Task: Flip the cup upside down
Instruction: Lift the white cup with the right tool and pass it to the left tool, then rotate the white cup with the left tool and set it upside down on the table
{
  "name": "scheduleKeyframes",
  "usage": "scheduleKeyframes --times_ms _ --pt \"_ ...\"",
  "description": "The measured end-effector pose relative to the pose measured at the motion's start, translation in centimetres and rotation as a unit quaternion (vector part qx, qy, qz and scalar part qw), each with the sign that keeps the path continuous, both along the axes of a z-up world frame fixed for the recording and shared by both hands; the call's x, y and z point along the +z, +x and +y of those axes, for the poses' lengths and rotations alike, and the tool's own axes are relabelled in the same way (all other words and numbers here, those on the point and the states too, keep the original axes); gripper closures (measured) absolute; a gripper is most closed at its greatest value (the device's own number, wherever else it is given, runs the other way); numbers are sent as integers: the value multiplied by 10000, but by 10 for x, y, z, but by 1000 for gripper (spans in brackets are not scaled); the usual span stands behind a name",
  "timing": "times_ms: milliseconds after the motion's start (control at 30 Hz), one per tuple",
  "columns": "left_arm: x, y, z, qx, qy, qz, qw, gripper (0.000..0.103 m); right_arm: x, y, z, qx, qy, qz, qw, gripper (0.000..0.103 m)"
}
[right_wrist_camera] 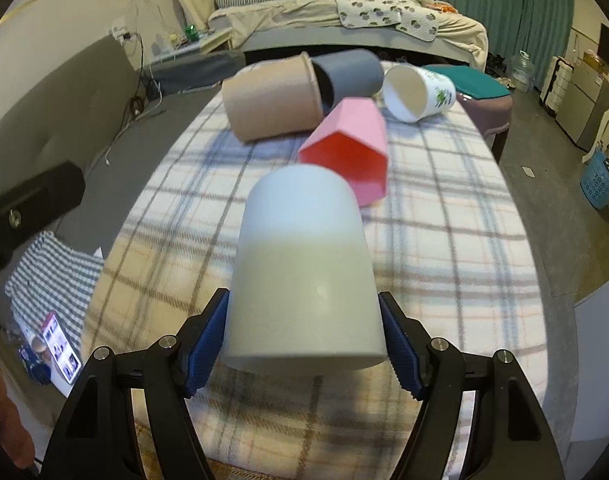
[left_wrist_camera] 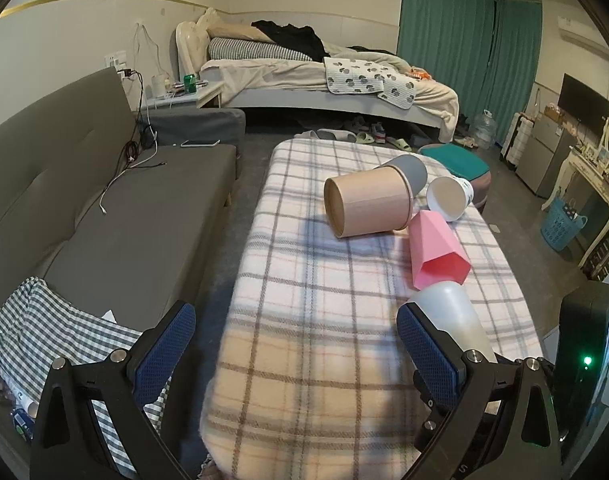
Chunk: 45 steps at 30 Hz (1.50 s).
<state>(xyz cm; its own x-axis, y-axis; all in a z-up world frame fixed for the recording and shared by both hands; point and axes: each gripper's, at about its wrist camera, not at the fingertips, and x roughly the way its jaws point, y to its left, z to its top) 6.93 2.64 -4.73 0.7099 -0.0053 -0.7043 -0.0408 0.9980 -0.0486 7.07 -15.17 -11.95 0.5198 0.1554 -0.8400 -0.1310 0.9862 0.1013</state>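
Plaid blanket in cream with grey and peach lines covers the worktop in front of me, a grey sofa to its left and an unmade bed beyond. My right gripper holds the white cup: the blue fingers press on both sides near its rim, and it stands mouth down with its rounded closed end up. I cannot tell whether its rim touches the blanket. My left gripper hovers at the near left edge of the worktop with its fingers spread wide and nothing between them; its right finger sits just beside the white cup. Just behind the white cup lies a pink faceted cup on its side, mouth toward me. Farther back, also on their sides, lie a tan cup, a grey cup close against it, and a white printed cup.
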Motion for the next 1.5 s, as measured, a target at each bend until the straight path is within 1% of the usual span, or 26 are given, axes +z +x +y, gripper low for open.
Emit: scheduleKeyframes --times_ms 100,133,200,267,333,433,533,667,733,833,933,1033,1067,1133,1167,1200,1233,1267,1333,1433,1500 --pt "-2 2 -1 13 1 34 10000 0 0 0 -2 47 -16 34 10000 30" --pt "-2 3 -3 17 11 38 10000 0 2 0 -3 30 -42 39 10000 21" --pt "-1 4 -3 45 7 48 10000 0 4 1 -8 13 -57 150 9999 9" --pt "1 6 -5 44 -48 91 9999 0 12 -6 -15 17 48 140 9999 9" --pt "3 10 -7 64 -65 209 9997 0 22 -15 -21 132 120 9 9998 9" --pt "4 17 -16 38 -88 426 9990 0 35 -25 -32 212 1 -198 9996 9" --pt "3 26 -34 -165 -214 713 9971 0 44 -31 -58 79 -154 -438 9989 9" --pt "-9 45 -74 -512 -198 1273 9903 0 52 -28 -101 -386 -168 -711 9966 9" --pt "-18 56 -89 -593 -182 1495 9868 0 52 -25 -119 -573 -76 -739 9956 9" --pt "-38 75 -106 -600 -133 1836 9811 1 45 -18 -146 -810 177 -655 9944 9" --pt "-54 86 -114 -591 -185 2102 9757 2 36 -14 -161 -892 203 -561 9942 9" --pt "-64 93 -116 -581 -239 2265 9720 2 26 -13 -169 -929 263 -476 9942 9" --pt "-67 95 -116 -569 -262 2310 9709 2 23 -12 -170 -941 274 -446 9942 9" --pt "-69 97 -115 -591 -347 2372 9690 8 18 -9 -173 -958 303 -399 9941 9" --pt "-70 97 -115 -610 -373 2403 9681 16 16 -9 -174 -966 307 -385 9941 9" --pt "-70 98 -114 -663 -507 2450 9659 23 15 -8 -175 -975 326 -372 9940 9" --pt "-69 98 -114 -687 -596 2486 9643 27 14 -8 -175 -978 346 -364 9939 9" --pt "-68 98 -112 -697 -724 2534 9621 28 13 -8 -175 -981 342 -363 9939 9" --pt "-65 99 -109 -723 -781 2523 9618 28 13 -8 -173 -977 329 -379 9939 9" --pt "-51 93 -107 -800 -798 2336 9657 28 15 -9 -171 -1004 318 -390 9937 9" --pt "-35 85 -107 -869 -715 2078 9717 29 17 -11 -171 -1027 365 -414 9932 9"
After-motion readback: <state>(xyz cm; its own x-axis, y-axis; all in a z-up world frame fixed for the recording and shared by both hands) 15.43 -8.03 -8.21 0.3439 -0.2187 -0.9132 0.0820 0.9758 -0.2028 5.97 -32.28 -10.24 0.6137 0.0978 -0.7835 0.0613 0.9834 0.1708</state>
